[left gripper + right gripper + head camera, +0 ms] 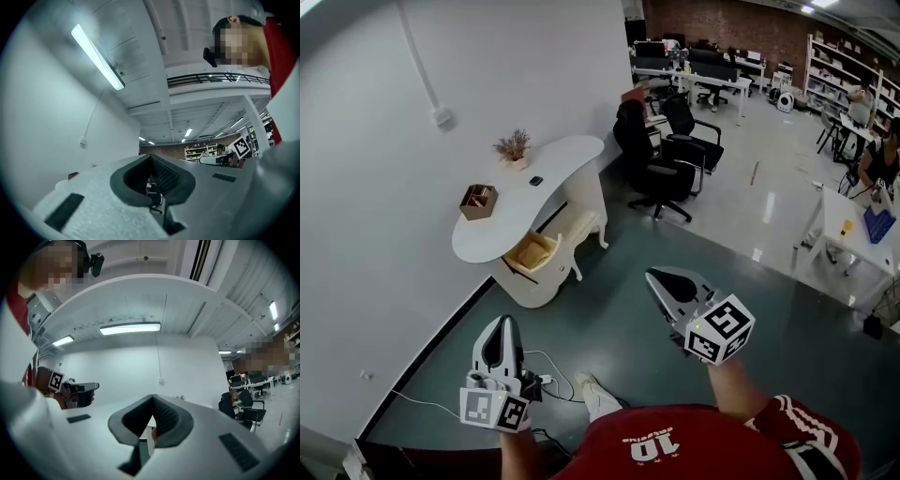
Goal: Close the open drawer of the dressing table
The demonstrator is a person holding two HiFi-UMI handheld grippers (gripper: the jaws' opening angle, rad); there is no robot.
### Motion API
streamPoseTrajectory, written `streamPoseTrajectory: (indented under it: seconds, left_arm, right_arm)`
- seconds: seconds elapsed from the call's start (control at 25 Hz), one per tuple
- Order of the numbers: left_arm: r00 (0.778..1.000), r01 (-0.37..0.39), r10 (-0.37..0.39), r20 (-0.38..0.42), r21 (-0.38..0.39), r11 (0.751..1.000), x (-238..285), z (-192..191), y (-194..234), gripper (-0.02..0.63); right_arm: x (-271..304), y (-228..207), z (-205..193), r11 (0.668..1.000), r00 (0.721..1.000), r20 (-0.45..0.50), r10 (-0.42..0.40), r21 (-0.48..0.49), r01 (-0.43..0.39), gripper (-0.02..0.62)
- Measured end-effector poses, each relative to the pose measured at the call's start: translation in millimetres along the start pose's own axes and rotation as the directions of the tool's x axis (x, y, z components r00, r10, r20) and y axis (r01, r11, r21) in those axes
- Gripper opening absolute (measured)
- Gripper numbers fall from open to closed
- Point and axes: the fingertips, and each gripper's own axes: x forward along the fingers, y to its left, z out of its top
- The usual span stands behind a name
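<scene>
Head view: nearest us, left gripper low at left, right gripper higher and to the right, both over the green floor and well apart from the furniture. In each gripper view we see the jaws closed tip to tip with nothing between them. Farther on, against the white wall, the dressing table. Its drawer stands pulled out below the top's near end. On top we note a wooden box, a small dark object and a dried plant. Beyond, black office chairs.
</scene>
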Motion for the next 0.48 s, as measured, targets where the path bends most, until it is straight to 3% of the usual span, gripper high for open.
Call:
streamPoseTrajectory:
  seconds: [0.48]
  left_arm:
    - [0.998,-0.042,0.043,-0.034,0.011,0.999,-3,-8,21,0.000]
  right_arm:
    - [26,7,-10,0.997,0.997,0.021,0.070,0.044,-0.071,0.005]
